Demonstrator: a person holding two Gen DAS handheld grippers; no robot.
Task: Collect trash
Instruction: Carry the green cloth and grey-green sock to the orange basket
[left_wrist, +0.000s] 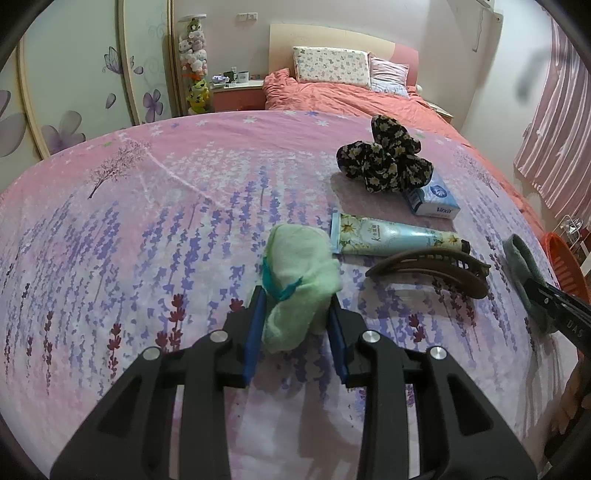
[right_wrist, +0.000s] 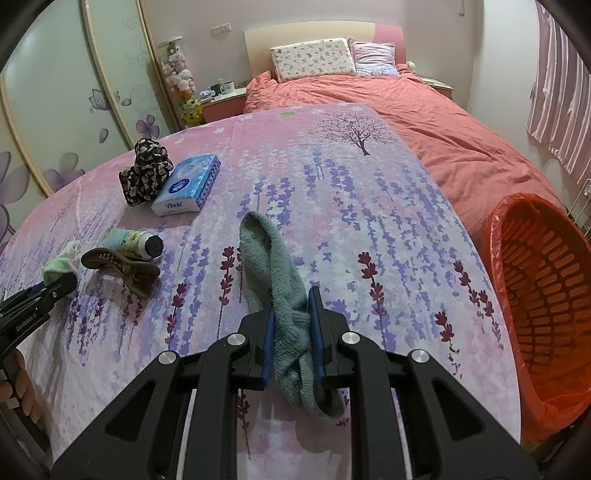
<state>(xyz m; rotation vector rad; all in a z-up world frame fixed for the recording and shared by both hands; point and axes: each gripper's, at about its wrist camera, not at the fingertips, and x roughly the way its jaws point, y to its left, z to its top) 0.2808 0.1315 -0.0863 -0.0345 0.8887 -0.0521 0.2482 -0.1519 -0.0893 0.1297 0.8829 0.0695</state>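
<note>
**Two cloths gripped, bin waiting off the right edge**

The grey-green cloth (right_wrist: 273, 266) lies near the right edge of the tabletop (right_wrist: 369, 192), its near end bunched between the pads of the right tongs (right_wrist: 291, 325), which are narrowed onto it and pinch the fabric. The rest trails away across the lavender-print cover, so only one end is caught; I judge the grip is taken low and at the end so the whole strip will trail up after it. The pale green cloth (left_wrist: 299, 280) sits nearer the middle of the front edge, with the left tongs (left_wrist: 297, 325) set around its near end. They stand wider; the pads touch or nearly touch its sides, and whether it is truly clamped I cannot tell.

Just beyond the pale cloth lie a brown hair claw (left_wrist: 432, 271) and a floral tube (left_wrist: 391, 236), side by side, then a blue tissue pack (left_wrist: 432, 201) with a dark flowered scrunchie (left_wrist: 384, 158) touching it toward the far side. These look like keepsakes rather than trash, which may be why the tongs go to the cloths.

The right wrist view alone shows the orange basket (right_wrist: 546, 295), lined with an orange bag, standing just off the right edge, the likely destination. The left wrist view catches only a sliver of it, but shows the pale cloth's teal stitching and the tube's full length.
</note>
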